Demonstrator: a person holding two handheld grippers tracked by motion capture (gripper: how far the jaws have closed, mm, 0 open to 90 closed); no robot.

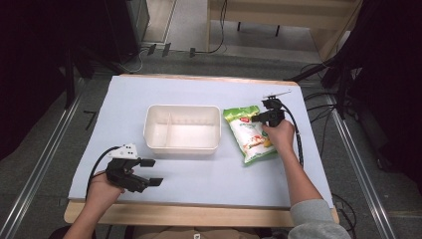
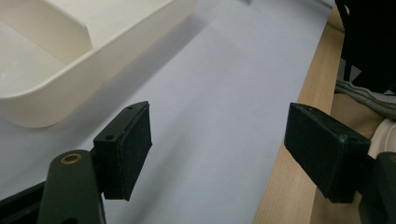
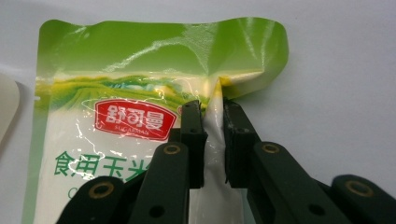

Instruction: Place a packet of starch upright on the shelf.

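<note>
Fingers [image 3: 194,140] of right gripper [image 1: 263,117] pinching a fold of glossy green-and-white plastic snack bag [image 1: 249,133], risking film slipping; left gripper [image 1: 144,173] spread.

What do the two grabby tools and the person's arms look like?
Both tools are black. The left tool has a grey three-cornered plate on top, a black cable looping off it, and flat square pads. The right tool has brass-coloured rivets on its jaw arms and a thick black cable too. The right arm wears a grey sleeve.
</note>
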